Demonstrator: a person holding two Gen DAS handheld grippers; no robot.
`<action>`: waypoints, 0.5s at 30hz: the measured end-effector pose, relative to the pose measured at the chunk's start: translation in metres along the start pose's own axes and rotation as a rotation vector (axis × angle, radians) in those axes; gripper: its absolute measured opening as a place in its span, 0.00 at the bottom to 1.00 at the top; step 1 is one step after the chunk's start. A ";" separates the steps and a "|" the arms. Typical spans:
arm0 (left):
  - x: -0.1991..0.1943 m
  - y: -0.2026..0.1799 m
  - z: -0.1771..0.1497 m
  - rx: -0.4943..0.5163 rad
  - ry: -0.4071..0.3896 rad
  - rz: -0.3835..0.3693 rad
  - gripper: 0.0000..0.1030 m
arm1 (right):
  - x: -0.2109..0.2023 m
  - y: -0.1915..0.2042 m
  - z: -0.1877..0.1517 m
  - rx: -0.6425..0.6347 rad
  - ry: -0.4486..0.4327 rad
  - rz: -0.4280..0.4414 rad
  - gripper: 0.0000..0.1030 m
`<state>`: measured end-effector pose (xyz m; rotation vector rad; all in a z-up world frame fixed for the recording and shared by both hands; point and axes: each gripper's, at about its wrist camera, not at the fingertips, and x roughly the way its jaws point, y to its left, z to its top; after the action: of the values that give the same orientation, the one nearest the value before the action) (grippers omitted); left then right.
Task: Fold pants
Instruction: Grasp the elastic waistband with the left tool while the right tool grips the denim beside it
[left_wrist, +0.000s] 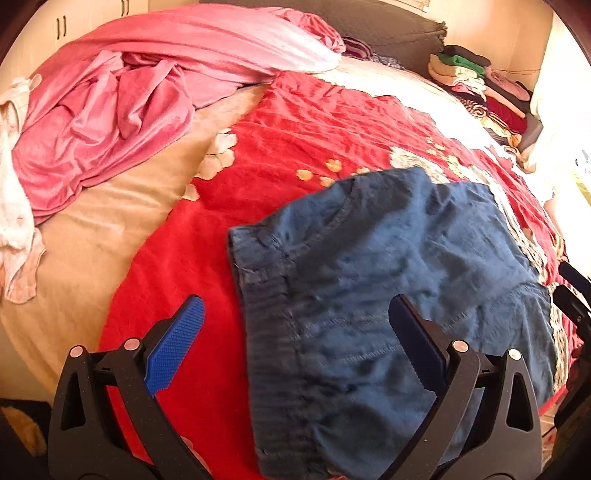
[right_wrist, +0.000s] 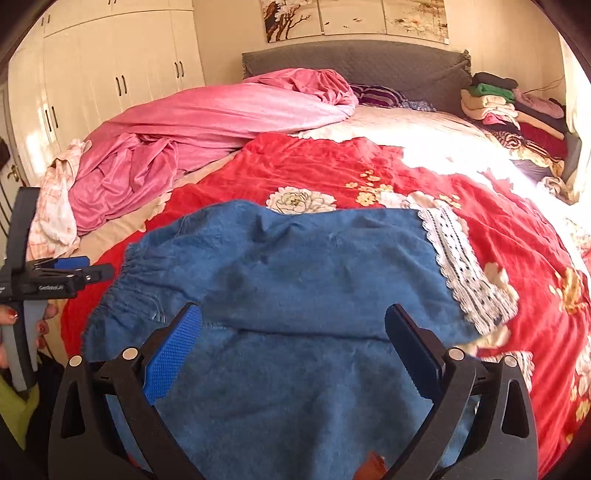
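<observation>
On the bed (right_wrist: 424, 122), the blue pants (right_wrist: 288, 266) lie part folded under both wide-apart, empty tools, left tool (left_wrist: 295, 343) and right tool (right_wrist: 293, 341), which should each pinch one corner and lift evenly.

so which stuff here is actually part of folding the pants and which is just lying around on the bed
Part of the job:
- blue denim pants with white lace hem
- left tool, open
- right tool, open
- red floral blanket they lie on

Just lying about:
- pink sheet
- pale checked cloth
- stack of folded clothes
- striped pillow
</observation>
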<state>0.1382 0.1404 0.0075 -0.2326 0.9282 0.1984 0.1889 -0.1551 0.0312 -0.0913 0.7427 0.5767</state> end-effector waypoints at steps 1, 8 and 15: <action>0.012 0.011 0.010 -0.023 0.018 -0.018 0.91 | 0.008 -0.001 0.007 -0.006 0.010 -0.008 0.96; 0.058 0.036 0.039 0.002 0.042 0.008 0.91 | 0.063 -0.010 0.036 -0.067 0.053 -0.052 0.96; 0.086 0.024 0.040 0.067 0.084 -0.051 0.37 | 0.122 -0.014 0.057 -0.047 0.159 0.002 0.96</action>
<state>0.2126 0.1809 -0.0412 -0.2042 1.0097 0.1107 0.3029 -0.0941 -0.0095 -0.1811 0.8838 0.5936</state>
